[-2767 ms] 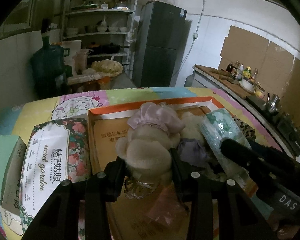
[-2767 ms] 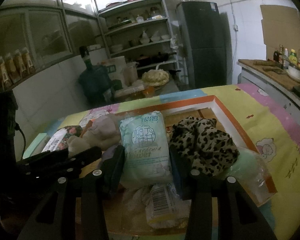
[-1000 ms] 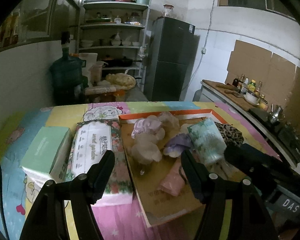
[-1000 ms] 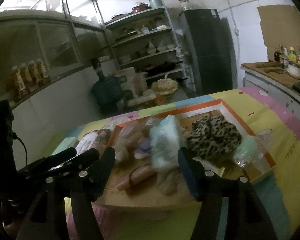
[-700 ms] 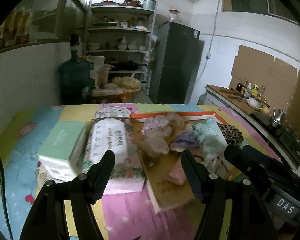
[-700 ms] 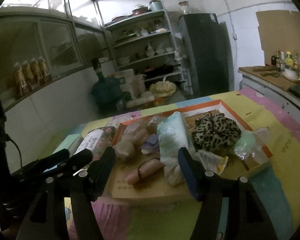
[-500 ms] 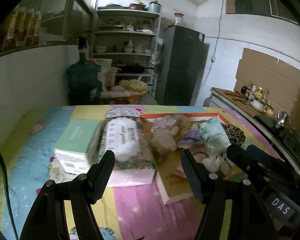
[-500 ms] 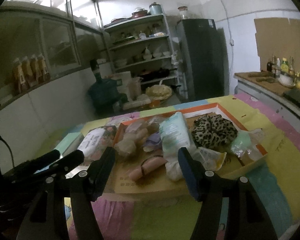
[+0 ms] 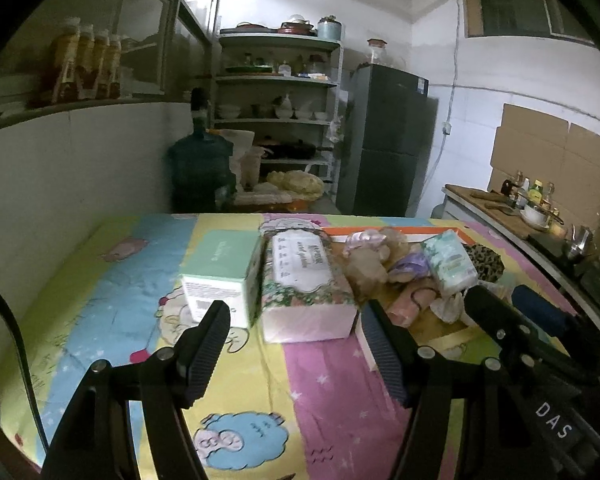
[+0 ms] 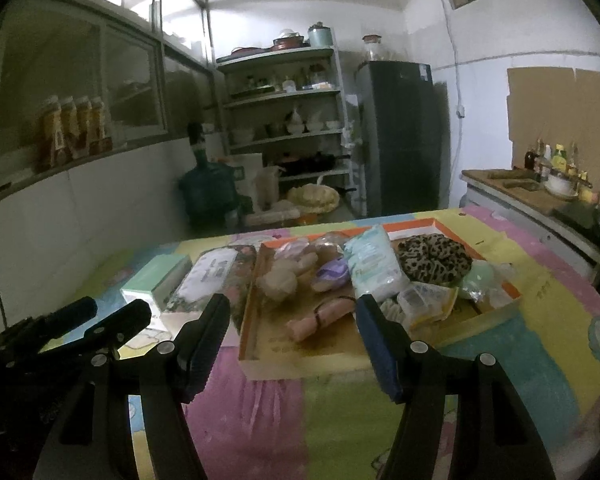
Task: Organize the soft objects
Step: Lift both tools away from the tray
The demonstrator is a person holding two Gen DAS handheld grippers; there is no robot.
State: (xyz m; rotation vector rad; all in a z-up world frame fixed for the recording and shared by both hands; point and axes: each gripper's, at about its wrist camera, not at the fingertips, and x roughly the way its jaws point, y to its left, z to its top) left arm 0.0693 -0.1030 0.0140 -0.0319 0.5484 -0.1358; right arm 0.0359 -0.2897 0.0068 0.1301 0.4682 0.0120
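Left gripper (image 9: 294,346): I see its jaws spread wide over the patterned tablecloth (image 9: 112,304), gripping nothing.
Right gripper (image 10: 292,342): mine here is released too, nothing between the fingers.
Soft things: a beige plush toy (image 10: 284,276), a tissue pack (image 10: 374,266), a leopard scrunchie (image 10: 436,260) and a pink roll (image 10: 320,318) lie in the orange-rimmed box (image 10: 256,280).
Beside the box: a floral tissue pack (image 9: 304,276), touching a mint box (image 9: 220,268) on its left.
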